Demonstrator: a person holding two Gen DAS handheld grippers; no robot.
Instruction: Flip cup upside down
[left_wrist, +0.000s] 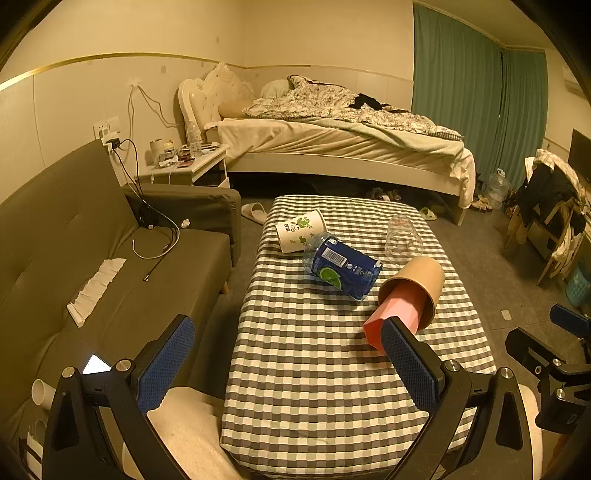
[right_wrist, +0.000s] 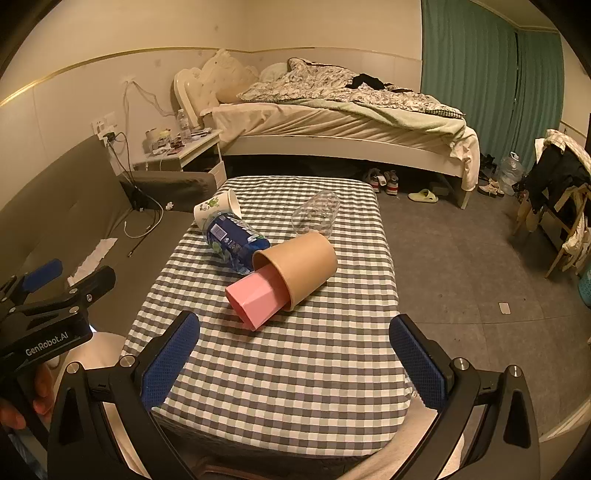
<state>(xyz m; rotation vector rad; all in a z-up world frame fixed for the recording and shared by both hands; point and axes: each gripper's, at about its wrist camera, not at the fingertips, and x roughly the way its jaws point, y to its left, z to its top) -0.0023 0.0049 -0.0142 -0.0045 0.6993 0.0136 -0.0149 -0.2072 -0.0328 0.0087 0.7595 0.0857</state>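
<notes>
Bedroom; checkered table (right_wrist: 280, 369), toppled cups (right_wrist: 295, 269)

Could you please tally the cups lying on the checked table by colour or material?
White paper cup with green print: 1
Blue-labelled clear plastic cup: 1
Plain clear plastic cup: 1
Brown cardboard cup: 1
Pink faceted cup, partly inside the brown one: 1
Total: 5

A checked cloth (right_wrist: 280, 369) is spread over the table. A grey sofa (left_wrist: 92, 258) is set at its left, with cables (left_wrist: 159, 236) and folded paper (left_wrist: 98, 286) laid on it. An unmade bed (right_wrist: 332, 118) and green curtains (right_wrist: 480, 74) are seen behind.
</notes>
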